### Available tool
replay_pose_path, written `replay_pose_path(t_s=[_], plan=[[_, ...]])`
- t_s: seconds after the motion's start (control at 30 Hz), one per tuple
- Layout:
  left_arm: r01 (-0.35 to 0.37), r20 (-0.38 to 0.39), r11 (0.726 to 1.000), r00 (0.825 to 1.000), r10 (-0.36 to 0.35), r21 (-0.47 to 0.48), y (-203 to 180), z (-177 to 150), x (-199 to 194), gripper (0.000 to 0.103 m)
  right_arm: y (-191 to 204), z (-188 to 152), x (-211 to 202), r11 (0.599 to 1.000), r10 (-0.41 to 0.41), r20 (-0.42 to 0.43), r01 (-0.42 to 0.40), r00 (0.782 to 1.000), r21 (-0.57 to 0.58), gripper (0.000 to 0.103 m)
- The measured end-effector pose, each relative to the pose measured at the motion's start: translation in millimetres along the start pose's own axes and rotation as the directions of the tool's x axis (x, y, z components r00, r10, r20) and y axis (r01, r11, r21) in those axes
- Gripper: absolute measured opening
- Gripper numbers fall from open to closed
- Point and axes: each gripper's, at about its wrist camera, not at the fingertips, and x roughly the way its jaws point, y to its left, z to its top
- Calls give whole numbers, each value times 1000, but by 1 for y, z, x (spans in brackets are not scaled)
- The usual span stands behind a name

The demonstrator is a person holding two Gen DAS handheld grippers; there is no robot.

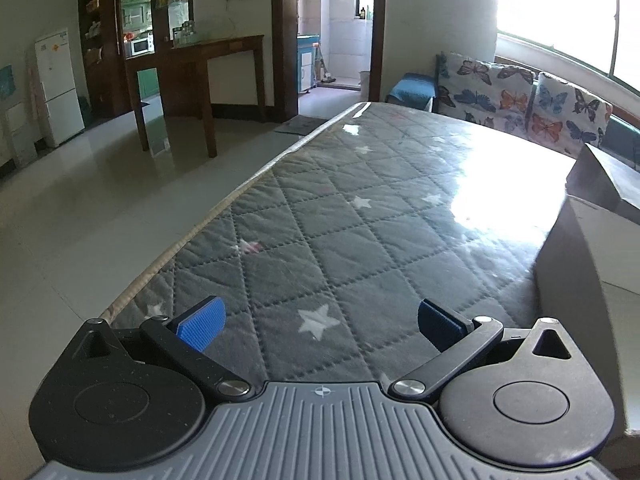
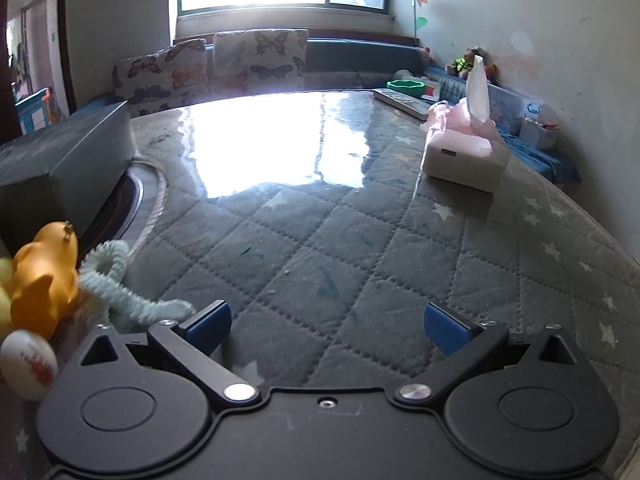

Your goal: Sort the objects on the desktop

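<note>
Left gripper (image 1: pixel 320 326) wide open, empty, above quilted table cover (image 1: pixel 360 208), cardboard box (image 1: pixel 592 264) to its right; right gripper (image 2: pixel 326 326) wide open, empty, orange toy (image 2: pixel 42 280), pale yarn (image 2: pixel 120 284), white egg (image 2: pixel 28 364) just left, tissue box (image 2: pixel 466 156) ahead right.

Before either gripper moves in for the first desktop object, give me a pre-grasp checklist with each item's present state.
1. Left gripper open, holding nothing: ok.
2. Right gripper open, holding nothing: ok.
3. Orange toy in view at the right gripper's left edge: ok.
4. Toy free of the pale fuzzy cord: cannot tell; they look touching.
5. Tissue box upright, apart from the toys: ok.
6. Sorting container identified: cannot tell; a dark box stands nearby.
</note>
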Motion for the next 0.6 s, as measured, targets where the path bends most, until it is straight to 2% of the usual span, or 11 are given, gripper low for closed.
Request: replay_pose_path(t_s=[0.6], plan=[[-5,-16,999,1000,6,37,-20,-13,-53,103,28,-11,-39,995,86,-1,-86,996,-54,103]])
